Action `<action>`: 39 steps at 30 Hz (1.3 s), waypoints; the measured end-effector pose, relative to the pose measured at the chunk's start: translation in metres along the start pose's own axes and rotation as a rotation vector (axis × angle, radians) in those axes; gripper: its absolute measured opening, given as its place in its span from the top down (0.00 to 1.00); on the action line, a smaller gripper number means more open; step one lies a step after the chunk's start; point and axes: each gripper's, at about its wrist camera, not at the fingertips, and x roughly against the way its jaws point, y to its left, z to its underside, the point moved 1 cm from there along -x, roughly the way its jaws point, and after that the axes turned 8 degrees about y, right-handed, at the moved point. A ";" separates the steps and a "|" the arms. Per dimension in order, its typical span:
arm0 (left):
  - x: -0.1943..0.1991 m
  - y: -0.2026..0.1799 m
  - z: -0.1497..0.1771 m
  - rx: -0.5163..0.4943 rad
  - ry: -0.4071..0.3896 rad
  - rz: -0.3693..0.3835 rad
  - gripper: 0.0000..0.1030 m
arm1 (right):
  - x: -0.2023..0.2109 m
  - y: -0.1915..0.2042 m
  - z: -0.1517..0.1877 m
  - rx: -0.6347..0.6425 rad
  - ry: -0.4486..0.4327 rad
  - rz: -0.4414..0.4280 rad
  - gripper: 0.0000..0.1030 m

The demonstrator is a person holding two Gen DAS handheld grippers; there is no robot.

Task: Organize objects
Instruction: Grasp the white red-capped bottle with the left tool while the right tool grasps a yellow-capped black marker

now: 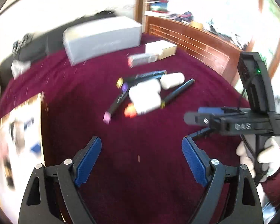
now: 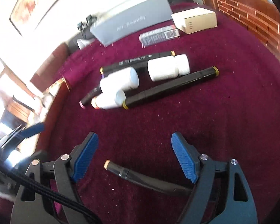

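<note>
My left claw point(image 1: 141, 160) is spread wide with nothing between its blue pads, hovering over the maroon velvety cloth point(image 1: 149, 177) that covers the worktop. My right claw point(image 2: 134, 156) is likewise wide open and grips nothing; a black marker with a pale orange tip point(image 2: 140, 177) lies on the cloth just beneath and between its fingers, not touched by the pads. Farther ahead sits a cluster: three white plastic bottles point(image 2: 168, 67) lying on their sides, mixed with several black markers with coloured end caps point(image 2: 169, 88), some touching the bottles. Behind them lie a small grey-and-red packet point(image 2: 159, 35), a white-and-tan cardboard box point(image 2: 196, 19) and a long grey box point(image 2: 132, 16).
</note>
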 end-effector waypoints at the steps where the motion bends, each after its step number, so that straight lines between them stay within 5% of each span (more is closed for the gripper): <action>1: -0.008 -0.003 -0.010 -0.044 0.001 -0.028 0.19 | 0.003 -0.005 0.001 -0.020 -0.006 -0.037 0.21; 9: -0.080 -0.011 -0.057 -0.176 0.091 -0.096 0.19 | 0.008 -0.028 -0.004 -0.152 -0.031 -0.222 0.21; 14: -0.102 -0.011 -0.060 -0.132 0.185 0.052 0.20 | 0.009 -0.028 -0.005 -0.157 -0.034 -0.225 0.21; 19: -0.091 -0.021 -0.051 -0.145 0.245 0.215 0.36 | 0.013 -0.033 -0.006 -0.174 -0.043 -0.261 0.21; 28: -0.104 -0.031 -0.059 -0.100 0.217 0.062 0.37 | 0.015 -0.038 -0.005 -0.197 -0.056 -0.300 0.21; 34: -0.107 -0.027 -0.065 -0.004 0.169 0.054 0.41 | 0.015 -0.036 -0.003 -0.192 -0.054 -0.286 0.21; 35: -0.107 -0.028 -0.064 -0.001 0.157 0.041 0.43 | 0.015 -0.035 -0.003 -0.190 -0.053 -0.284 0.21; 37: -0.104 -0.032 -0.059 -0.016 0.132 -0.005 0.72 | 0.014 -0.035 -0.003 -0.190 -0.053 -0.282 0.21; 39: -0.098 -0.029 -0.054 0.011 0.138 0.029 0.79 | 0.015 -0.035 -0.003 -0.188 -0.053 -0.277 0.21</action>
